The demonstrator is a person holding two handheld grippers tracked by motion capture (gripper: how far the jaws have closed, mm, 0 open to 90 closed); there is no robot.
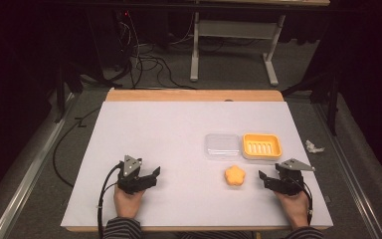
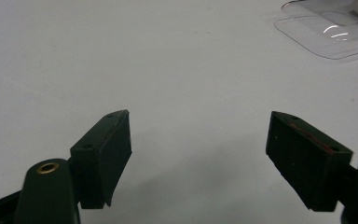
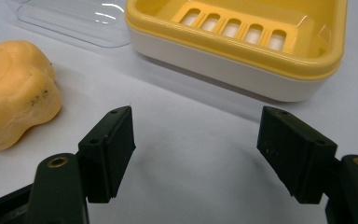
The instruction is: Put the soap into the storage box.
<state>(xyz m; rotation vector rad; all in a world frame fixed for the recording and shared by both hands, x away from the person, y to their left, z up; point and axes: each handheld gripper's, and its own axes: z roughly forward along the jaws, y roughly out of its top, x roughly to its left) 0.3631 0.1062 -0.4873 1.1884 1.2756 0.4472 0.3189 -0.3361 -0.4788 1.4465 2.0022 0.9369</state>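
Observation:
An orange flower-shaped soap (image 1: 235, 176) lies on the white table, just below a clear plastic lid (image 1: 222, 146) and a yellow soap dish (image 1: 262, 146) that sit side by side. My right gripper (image 1: 264, 177) rests open on the table to the right of the soap, a short gap away. In the right gripper view the soap (image 3: 14, 93) lies left of the open jaws (image 3: 196, 135), with the yellow dish (image 3: 242, 42) ahead and the lid (image 3: 74, 18) beyond. My left gripper (image 1: 151, 175) rests open at the near left with nothing between its jaws (image 2: 198, 140); the clear lid (image 2: 331, 32) shows far off.
The white tabletop (image 1: 154, 129) has a wooden strip (image 1: 194, 95) along its far edge. A crumpled white scrap (image 1: 313, 147) lies on the floor off the table's right side. Cables (image 1: 144, 64) and a table frame (image 1: 234, 45) stand on the floor beyond.

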